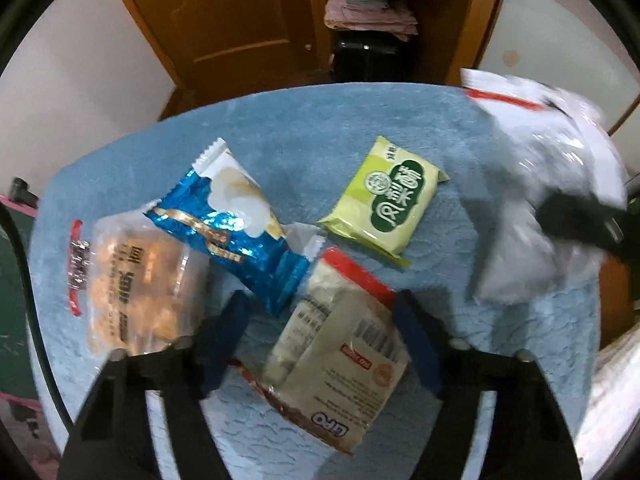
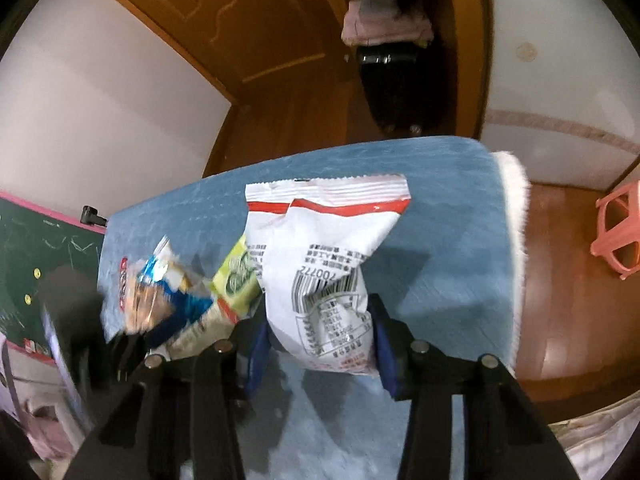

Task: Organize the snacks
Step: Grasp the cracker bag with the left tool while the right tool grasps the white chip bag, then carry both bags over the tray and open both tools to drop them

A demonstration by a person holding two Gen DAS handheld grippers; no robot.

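Right claw [image 2: 320, 332] is clamped on the white bag [image 2: 320, 264] to move it; left claw [image 1: 320, 340] sits apart, straddling the Lipo packet [image 1: 340, 360] for pickup I guess.

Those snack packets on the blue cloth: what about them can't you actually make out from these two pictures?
- White packet, left wrist view: motion blur smears its print.
- Clear cracker packet, left wrist view: blurred, label unreadable.
- Beige packet, left wrist view: its front faces down; whether the left tongs press it is unclear.
- Snack pile, right wrist view: blurred, partly behind the white packet.
- White packet's lower end, right wrist view: hidden between the right tongs.
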